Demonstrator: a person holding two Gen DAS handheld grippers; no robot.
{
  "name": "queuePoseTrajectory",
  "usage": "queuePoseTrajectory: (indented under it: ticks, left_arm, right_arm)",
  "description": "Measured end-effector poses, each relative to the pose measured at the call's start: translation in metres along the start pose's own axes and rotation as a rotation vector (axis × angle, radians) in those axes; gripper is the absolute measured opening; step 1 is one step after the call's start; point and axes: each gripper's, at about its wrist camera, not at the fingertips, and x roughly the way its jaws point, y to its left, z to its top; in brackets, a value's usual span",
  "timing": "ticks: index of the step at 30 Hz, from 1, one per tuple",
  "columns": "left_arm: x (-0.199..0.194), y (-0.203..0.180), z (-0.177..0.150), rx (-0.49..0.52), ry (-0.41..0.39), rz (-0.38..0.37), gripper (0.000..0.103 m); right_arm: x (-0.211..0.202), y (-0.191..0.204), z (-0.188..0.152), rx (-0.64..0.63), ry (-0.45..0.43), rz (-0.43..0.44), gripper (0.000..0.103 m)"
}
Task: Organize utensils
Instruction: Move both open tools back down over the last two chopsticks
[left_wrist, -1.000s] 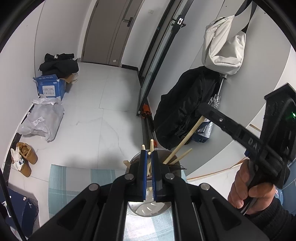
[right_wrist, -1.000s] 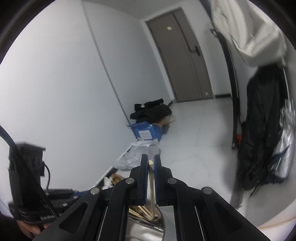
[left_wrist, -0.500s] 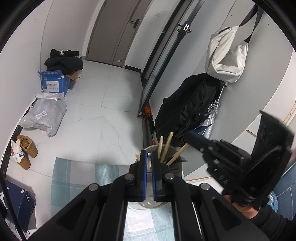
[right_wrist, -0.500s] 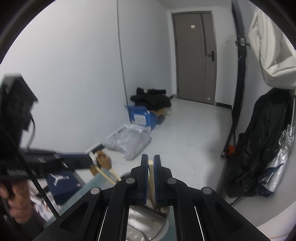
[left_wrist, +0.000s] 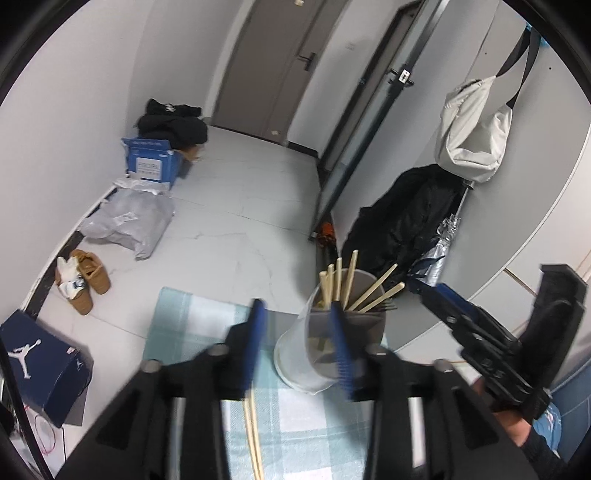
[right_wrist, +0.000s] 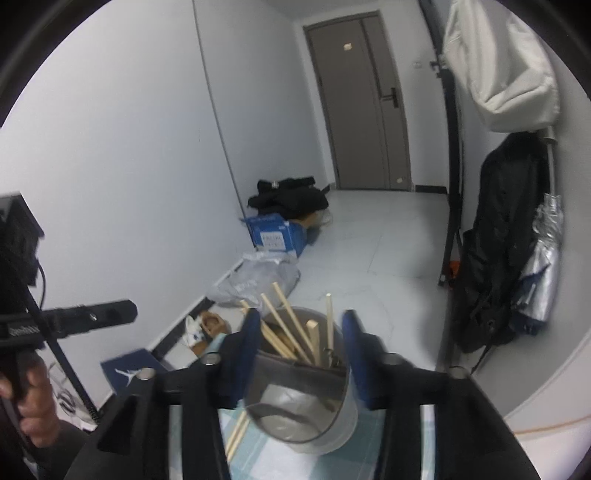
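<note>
Spreading wide now, after pinching a chopstick apiece half a second ago: left gripper (left_wrist: 295, 306) and right gripper (right_wrist: 301, 315), both gaping and holding nothing. Also drifting leftward in the left wrist view, leaving the metal utensil cup (left_wrist: 314, 350) off to the right, partly behind the right-hand finger.

Standing on the checked cloth (left_wrist: 184, 317), that cup, and carrying the bunch of wooden chopsticks (left_wrist: 349, 280) with their upper ends poking well above the rim. Straddling the same cup (right_wrist: 306, 406) in the right wrist view, one finger on either side of the rim; touching or just clear, impossible to say.

Risking a tipped cup from here, probably: pulling either gripper away sideways rather than straight up and catching the rim or a protruding stick (right_wrist: 291, 325). Also risking a roll off the cloth for the loose pair of chopsticks (left_wrist: 253, 435), if nudged while reaching for them.

Pointing upward, the sticks in the cup, long axes close to vertical but fanning, two of them leaning hard to the right in the left wrist view. Lying flat, the loose pair (right_wrist: 236, 435), side by side, long axis running from the near edge of the cloth toward the base of the cup.
</note>
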Motion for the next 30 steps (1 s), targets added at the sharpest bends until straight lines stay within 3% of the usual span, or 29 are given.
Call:
queuePoseTrajectory:
  ticks: [2, 7, 9, 20, 30]
  left_arm:
    - [-0.008, 0.003, -0.011, -0.008, -0.032, 0.038, 0.065]
    - [-0.021, 0.015, -0.034, -0.020, -0.065, 0.103, 0.075]
    - [-0.023, 0.023, -0.044, -0.037, -0.078, 0.128, 0.082]
    - [-0.013, 0.051, -0.088, -0.051, -0.096, 0.251, 0.095]
    - [-0.003, 0.063, -0.106, -0.039, -0.047, 0.273, 0.096]
  right_arm:
    - [-0.012, 0.006, -0.007, 0.017, -0.008, 0.009, 0.051]
    - [-0.036, 0.023, -0.034, 0.038, -0.015, 0.005, 0.065]
    - [-0.042, 0.030, -0.047, 0.048, -0.011, 0.012, 0.065]
    - [-0.033, 0.047, -0.118, 0.074, 0.070, -0.015, 0.083]
    - [0.016, 0.044, -0.168, 0.123, 0.243, -0.072, 0.083]
